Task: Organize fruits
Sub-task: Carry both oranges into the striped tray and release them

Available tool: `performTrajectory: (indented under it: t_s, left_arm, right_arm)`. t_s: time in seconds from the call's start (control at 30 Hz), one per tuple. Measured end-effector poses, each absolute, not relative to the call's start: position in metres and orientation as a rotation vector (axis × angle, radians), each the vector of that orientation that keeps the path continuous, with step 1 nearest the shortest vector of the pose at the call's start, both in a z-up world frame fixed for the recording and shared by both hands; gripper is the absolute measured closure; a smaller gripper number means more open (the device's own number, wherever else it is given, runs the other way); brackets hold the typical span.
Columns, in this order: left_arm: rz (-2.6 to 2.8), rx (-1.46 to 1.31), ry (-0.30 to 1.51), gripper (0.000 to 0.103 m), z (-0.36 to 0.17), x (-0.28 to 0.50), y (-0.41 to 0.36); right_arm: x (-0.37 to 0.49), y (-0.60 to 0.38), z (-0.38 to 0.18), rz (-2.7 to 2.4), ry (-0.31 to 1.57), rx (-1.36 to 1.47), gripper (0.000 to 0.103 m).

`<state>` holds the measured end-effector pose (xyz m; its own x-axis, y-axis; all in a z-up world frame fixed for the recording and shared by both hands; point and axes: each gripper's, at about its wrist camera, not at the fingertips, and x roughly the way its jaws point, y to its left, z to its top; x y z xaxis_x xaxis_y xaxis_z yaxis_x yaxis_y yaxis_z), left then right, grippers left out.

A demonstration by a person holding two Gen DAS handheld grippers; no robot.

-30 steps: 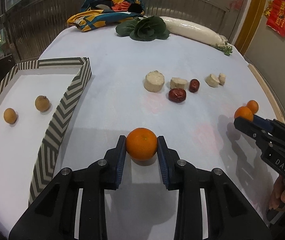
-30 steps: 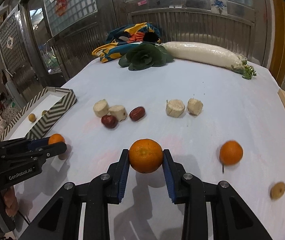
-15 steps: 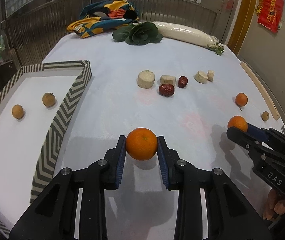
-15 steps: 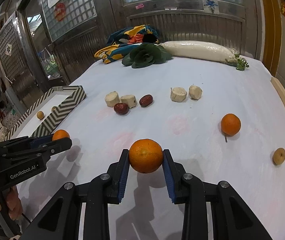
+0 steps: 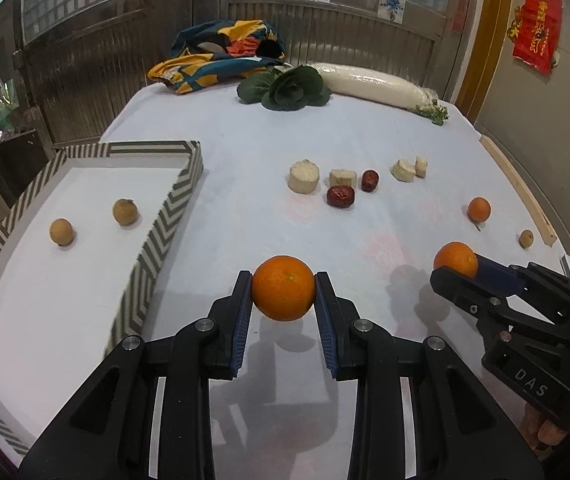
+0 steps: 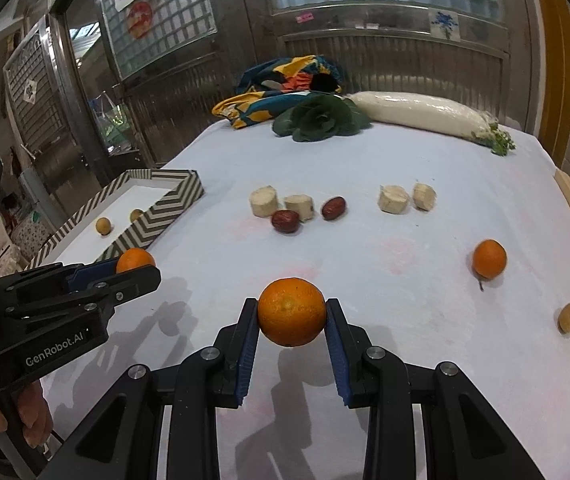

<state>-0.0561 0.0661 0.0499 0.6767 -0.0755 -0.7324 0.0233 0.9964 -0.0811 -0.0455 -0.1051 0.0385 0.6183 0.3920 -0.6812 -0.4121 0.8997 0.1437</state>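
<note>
My left gripper [image 5: 283, 295] is shut on an orange [image 5: 283, 293], held just above the white tablecloth beside the striped tray [image 5: 157, 236]. Two small brown fruits [image 5: 61, 231] [image 5: 124, 211] lie inside that tray. My right gripper [image 6: 291, 314] is shut on a second orange [image 6: 291, 311] above the cloth. Each gripper shows in the other's view, the right gripper [image 5: 456, 268] with its orange [image 5: 456, 258] at the right, the left gripper [image 6: 137, 266] with its orange [image 6: 135, 259] at the left. A third orange [image 6: 489, 258] and a small brown fruit [image 6: 569, 317] rest on the cloth at the right.
Mid-table lie two red dates [image 5: 340, 196] [image 5: 369, 180] and several pale cut root pieces [image 5: 303, 176]. At the far end are a leafy green [image 5: 291, 88], a long white radish [image 5: 381, 87] and a patterned cloth [image 5: 221, 54]. A wooden strip [image 5: 515, 188] edges the table's right side.
Both grippers have drawn back and up from the table with their oranges still gripped; more of the table and back wall shows. The third orange and brown fruit came into the left wrist view.
</note>
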Motion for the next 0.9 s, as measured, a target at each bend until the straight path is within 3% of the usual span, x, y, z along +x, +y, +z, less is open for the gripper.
performTrajectory:
  t_s: [0.9]
  left_arm:
    - [0.128, -0.140, 0.765, 0.073, 0.072, -0.076, 0.172]
  right_arm:
    - [-0.043, 0.012, 0.063, 0.636, 0.742, -0.157, 0.071]
